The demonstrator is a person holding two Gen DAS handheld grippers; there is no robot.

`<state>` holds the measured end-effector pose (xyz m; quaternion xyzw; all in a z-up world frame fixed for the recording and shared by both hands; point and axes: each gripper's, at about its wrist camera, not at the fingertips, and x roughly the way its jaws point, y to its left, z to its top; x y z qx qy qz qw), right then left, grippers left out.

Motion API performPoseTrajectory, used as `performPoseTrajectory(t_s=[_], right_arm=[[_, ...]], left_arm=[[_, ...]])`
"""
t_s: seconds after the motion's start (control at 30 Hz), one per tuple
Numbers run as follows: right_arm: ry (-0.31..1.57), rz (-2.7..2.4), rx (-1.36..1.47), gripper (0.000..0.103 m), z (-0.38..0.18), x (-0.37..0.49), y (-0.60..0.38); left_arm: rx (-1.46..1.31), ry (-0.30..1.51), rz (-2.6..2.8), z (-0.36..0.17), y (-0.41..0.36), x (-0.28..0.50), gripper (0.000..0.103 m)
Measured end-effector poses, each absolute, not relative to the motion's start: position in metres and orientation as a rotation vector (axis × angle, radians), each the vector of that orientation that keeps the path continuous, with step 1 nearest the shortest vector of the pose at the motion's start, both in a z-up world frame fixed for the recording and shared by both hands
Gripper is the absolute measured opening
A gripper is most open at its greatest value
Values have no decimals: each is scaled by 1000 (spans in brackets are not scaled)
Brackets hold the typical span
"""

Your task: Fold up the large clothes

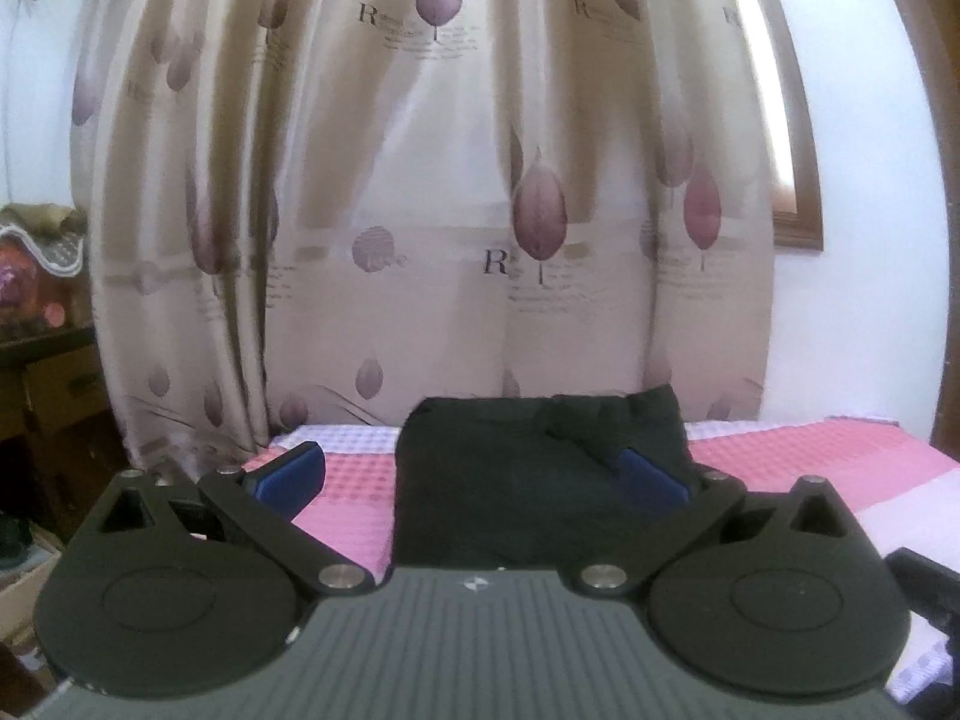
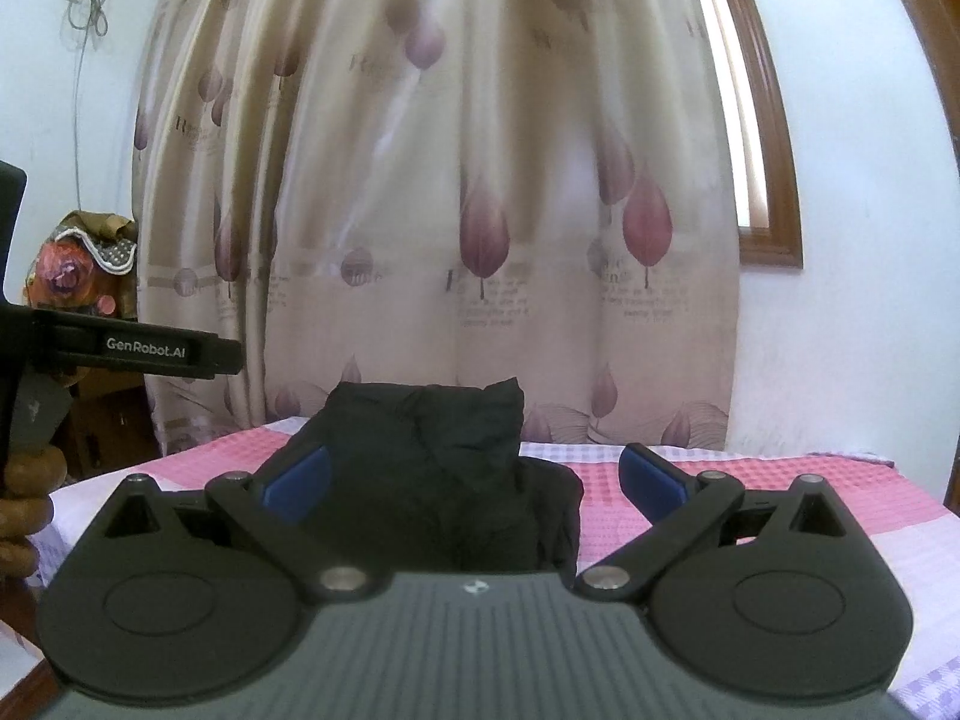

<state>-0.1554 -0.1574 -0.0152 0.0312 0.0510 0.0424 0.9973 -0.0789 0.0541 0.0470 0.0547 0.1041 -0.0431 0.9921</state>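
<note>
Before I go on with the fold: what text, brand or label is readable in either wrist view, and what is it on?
"GenRobot.AI": white lettering on the left gripper's black side arm, seen in the right wrist view.
"R": large printed letter on the curtain, repeated higher up.
Small print lines beneath the curtain's leaf motifs: too blurred to read.
Black garment: no label visible.

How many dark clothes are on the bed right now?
1: a black garment, folded, lying on the pink checked bed cover in front of the curtain. Anything beneath it is hidden.

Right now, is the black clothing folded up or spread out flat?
Folded up. The black garment sits as a compact bundle on the pink checked bedcover, with plenty of cover showing on both sides; its top looks creased and layered.
</note>
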Motion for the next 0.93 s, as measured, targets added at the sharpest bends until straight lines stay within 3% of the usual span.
performPoseTrajectory(t_s=[0.57, 0.93], right_arm=[[183, 80, 72, 103, -31, -146, -154], [195, 78, 70, 103, -34, -145, -153]], left_arm=[[71, 336, -158, 19, 50, -67, 103], [107, 293, -121, 10, 44, -72, 103]])
